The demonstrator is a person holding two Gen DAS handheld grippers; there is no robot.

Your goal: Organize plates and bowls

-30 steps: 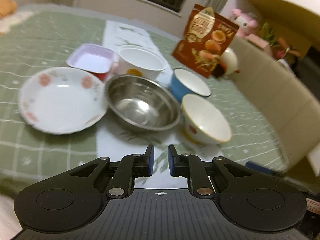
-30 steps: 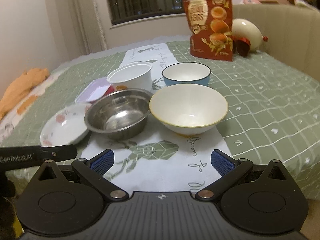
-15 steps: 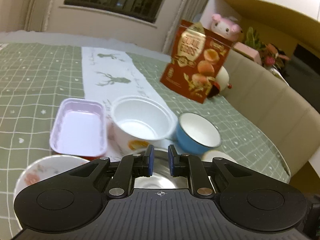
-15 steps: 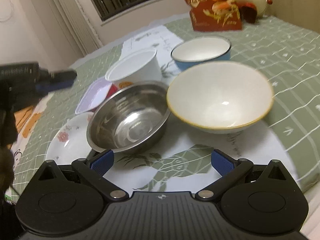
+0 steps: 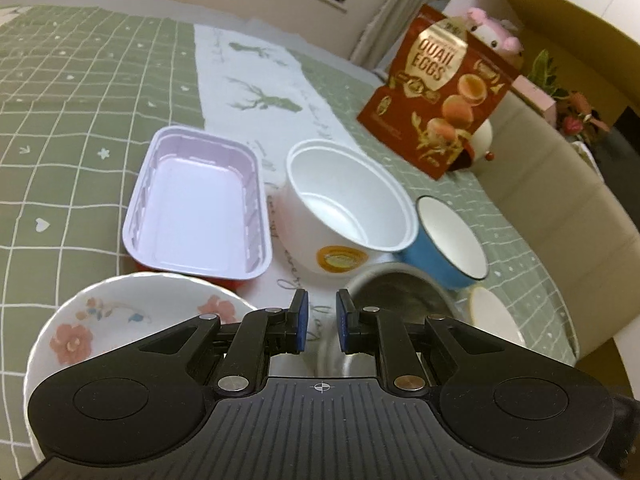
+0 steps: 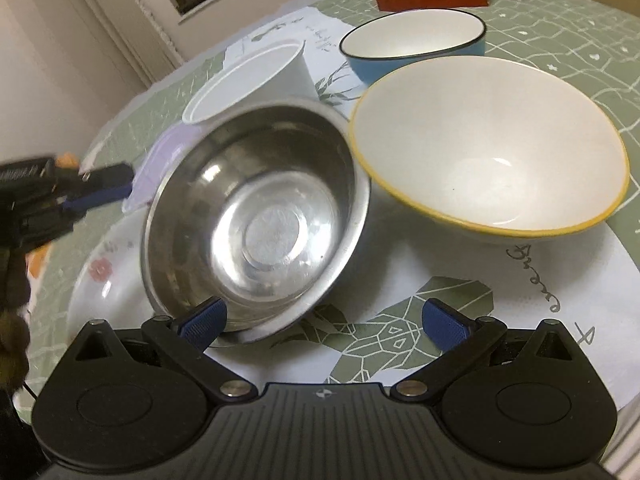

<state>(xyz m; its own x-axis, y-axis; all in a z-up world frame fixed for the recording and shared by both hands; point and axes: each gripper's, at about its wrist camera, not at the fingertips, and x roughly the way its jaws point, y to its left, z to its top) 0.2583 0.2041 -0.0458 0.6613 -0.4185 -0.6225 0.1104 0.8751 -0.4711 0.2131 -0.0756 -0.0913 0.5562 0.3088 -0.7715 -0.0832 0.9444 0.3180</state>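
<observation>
The right gripper [image 6: 322, 322] is held wide open and empty just before the steel bowl [image 6: 256, 220], which overlaps the floral plate [image 5: 132, 308]. The left gripper [image 5: 319, 320] is nearly shut, empty. The steel bowl could be knocked against the yellow-rimmed bowl [image 6: 488, 144] beside it.

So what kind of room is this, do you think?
Probably a home dining area: a table under a green checked tablecloth, a padded bench alongside, and a quail eggs snack bag beside the bowls.
</observation>
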